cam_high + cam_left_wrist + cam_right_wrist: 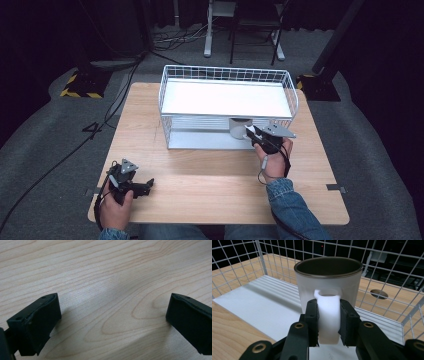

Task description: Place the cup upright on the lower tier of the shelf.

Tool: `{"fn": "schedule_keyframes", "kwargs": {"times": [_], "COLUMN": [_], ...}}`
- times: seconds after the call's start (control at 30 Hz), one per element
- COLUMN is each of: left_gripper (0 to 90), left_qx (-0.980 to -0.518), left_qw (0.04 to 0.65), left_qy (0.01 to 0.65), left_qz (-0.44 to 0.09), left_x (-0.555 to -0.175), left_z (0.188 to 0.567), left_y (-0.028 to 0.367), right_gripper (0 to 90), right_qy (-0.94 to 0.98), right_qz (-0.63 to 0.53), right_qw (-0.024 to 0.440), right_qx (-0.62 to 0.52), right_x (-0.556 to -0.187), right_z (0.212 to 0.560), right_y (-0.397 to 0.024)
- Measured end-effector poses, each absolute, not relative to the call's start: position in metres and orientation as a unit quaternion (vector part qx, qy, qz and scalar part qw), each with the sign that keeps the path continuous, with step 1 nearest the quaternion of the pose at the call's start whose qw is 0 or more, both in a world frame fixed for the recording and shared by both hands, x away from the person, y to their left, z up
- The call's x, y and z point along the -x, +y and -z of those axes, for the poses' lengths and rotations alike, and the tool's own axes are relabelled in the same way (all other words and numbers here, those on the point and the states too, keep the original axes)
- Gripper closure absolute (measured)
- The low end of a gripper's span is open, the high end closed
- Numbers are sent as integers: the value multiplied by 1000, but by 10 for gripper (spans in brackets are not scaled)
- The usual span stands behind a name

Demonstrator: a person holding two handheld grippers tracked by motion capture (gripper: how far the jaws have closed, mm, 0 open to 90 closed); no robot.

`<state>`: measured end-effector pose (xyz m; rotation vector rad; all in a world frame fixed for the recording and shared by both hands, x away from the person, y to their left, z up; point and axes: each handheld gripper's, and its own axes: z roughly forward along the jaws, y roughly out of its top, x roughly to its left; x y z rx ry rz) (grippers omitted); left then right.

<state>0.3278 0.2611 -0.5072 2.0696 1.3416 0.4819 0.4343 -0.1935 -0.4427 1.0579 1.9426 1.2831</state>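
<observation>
Under the wire rack's point(387, 270) shelf, right tongs point(329, 322) clamp the mug's point(328, 282) handle.

A: Right gripper point(254, 134) position?
B: At the open front of the white wire rack point(227, 75), lower shelf, against a grey mug point(239, 128).
A: Left gripper point(145, 185)?
B: Low over the wooden table point(200, 175), near-left corner.

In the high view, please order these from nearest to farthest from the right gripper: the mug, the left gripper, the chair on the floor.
1. Mug: on the rack's lower shelf, its handle between the right gripper jaws.
2. Left gripper: near table corner, left.
3. Chair: floor beyond the table.
</observation>
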Motion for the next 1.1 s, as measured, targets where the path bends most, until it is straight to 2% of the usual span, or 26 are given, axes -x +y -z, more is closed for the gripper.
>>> {"fn": "schedule_keyframes", "kwargs": {"times": [0.5, 0.93, 1.07, 1.1], "left_gripper": [2, 1, 1, 1], "left_qx": [-783, -783, -783, -783], "left_qw": [309, 309, 309, 309], "left_qy": [508, 508, 508, 508], "left_qz": [-182, -182, -182, -182], "left_x": [-328, -328, -328, -328], "left_z": [507, 507, 507, 507], "left_y": [261, 261, 261, 261], "right_gripper": [710, 706, 696, 662], "right_qy": [733, 736, 738, 738], "right_qz": [-475, -458, -457, -456], "right_qw": [267, 270, 269, 271], "right_qx": [-407, -418, -418, -417], "right_x": [-438, -435, -433, -433], "right_z": [448, 453, 452, 452], "right_y": [-199, -203, -202, -202]}}
